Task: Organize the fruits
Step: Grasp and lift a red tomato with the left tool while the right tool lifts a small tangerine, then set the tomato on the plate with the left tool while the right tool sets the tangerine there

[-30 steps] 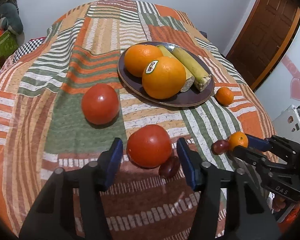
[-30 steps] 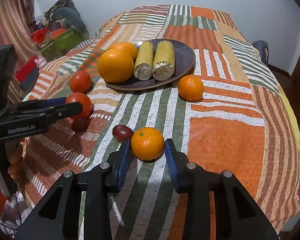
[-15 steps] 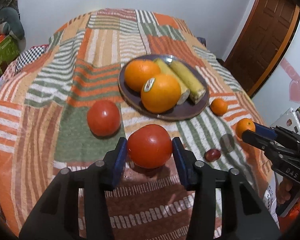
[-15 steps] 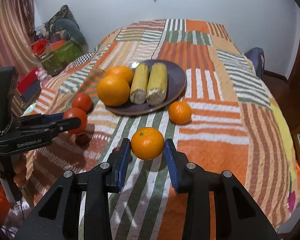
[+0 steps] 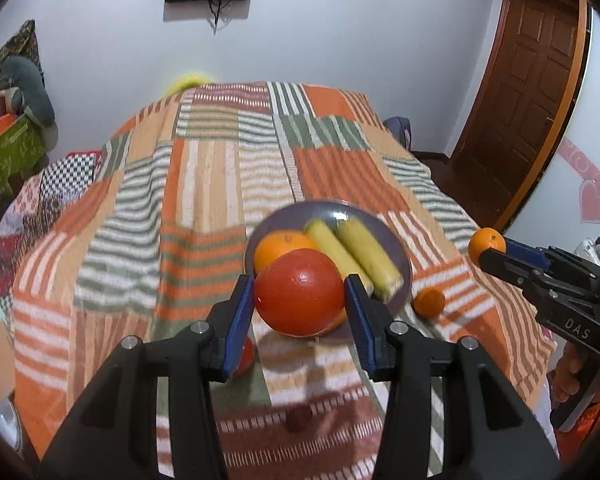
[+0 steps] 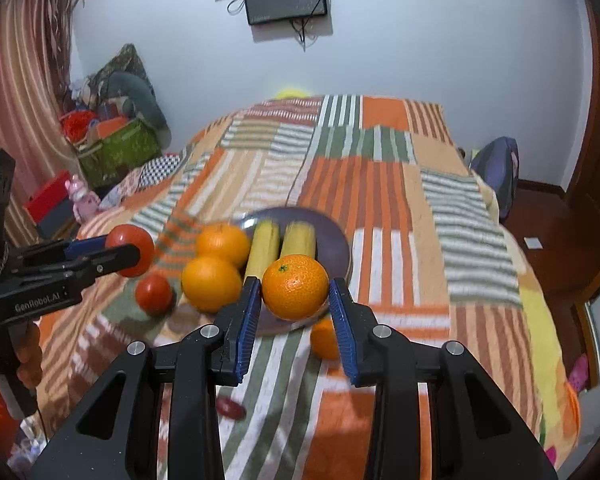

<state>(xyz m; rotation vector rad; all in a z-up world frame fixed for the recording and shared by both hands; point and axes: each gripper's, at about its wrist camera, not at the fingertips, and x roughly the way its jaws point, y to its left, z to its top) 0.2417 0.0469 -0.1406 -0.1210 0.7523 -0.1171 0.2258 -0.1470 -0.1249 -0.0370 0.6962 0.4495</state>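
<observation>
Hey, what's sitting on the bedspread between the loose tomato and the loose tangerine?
In the right wrist view, the nearer orange and the front rim of the plate lie between the tomato and the tangerine.

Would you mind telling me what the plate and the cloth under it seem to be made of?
Plate: probably glazed ceramic, possibly melamine; the dark purple-brown surface looks smooth and slightly shiny, though motion blur leaves it open.
Cloth: woven textile, likely cotton or a blend; matte, with striped patchwork blocks, and it drapes softly over the edges.
</observation>
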